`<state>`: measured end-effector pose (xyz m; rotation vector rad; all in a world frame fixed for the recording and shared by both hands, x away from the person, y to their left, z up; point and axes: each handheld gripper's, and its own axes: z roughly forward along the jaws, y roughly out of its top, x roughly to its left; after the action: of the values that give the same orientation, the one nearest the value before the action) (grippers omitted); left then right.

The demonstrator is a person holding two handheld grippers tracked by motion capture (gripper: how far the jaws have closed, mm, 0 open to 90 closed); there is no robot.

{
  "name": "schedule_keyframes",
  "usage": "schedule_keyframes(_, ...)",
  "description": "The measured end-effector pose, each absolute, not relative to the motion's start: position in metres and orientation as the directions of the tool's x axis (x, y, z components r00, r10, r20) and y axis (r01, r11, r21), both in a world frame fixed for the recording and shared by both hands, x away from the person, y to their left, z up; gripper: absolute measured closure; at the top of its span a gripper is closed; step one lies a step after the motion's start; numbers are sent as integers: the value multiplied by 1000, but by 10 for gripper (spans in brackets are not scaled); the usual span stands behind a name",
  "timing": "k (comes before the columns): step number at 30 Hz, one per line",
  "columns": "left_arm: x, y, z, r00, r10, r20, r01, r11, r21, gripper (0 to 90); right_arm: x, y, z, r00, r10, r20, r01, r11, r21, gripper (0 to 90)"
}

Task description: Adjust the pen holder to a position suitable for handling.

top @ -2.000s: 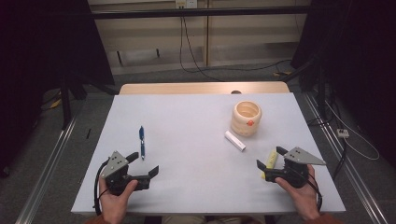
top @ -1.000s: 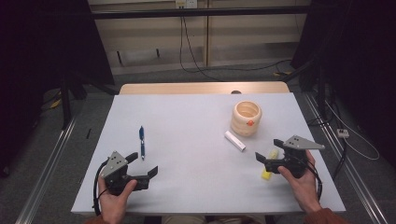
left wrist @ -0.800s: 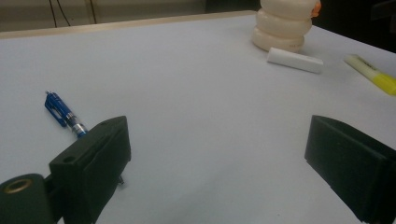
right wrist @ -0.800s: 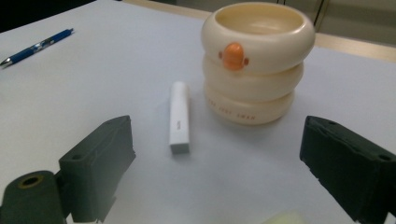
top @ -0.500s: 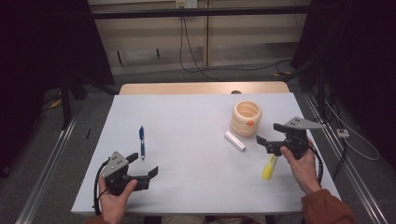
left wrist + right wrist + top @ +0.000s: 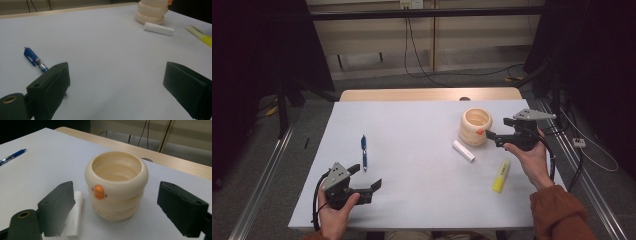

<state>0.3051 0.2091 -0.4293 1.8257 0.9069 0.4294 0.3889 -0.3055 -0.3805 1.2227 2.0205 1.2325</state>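
A cream ribbed cup [image 6: 476,126] with an orange beak stands upright at the table's right. My right gripper [image 6: 498,128] hovers just right of it, open and holding nothing. In the right gripper view the cup [image 6: 116,186] sits ahead between the spread jaws of that gripper [image 6: 117,195]. A white stick [image 6: 463,150] lies left of the cup's base, and a yellow highlighter [image 6: 501,176] lies nearer the person. My left gripper [image 6: 366,176] rests open and empty at the near left. A blue pen [image 6: 363,152] lies just beyond it, also seen as the pen [image 6: 35,59] by the left jaw.
The white table [image 6: 422,200] has a wooden strip along its far edge. Cables trail on the floor to the right and behind. The left gripper view looks across to the cup [image 6: 152,11], the stick [image 6: 158,28] and the highlighter [image 6: 200,35].
My right gripper has moved forward from the near right edge to beside the cup. The highlighter now lies uncovered behind it. The left gripper has stayed still.
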Motion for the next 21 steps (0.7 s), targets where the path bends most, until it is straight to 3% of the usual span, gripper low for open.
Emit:
schedule_keyframes(6, 305, 209, -430, 653, 749, -112, 391, -206, 897, 71, 401, -307, -374, -495, 868, 44, 445, 210, 871, 173)
schedule_keyframes(21, 307, 207, -430, 660, 742, -114, 391, -210, 896, 71, 443, -305, -371, -468, 883, 27, 475, 226, 850, 326)
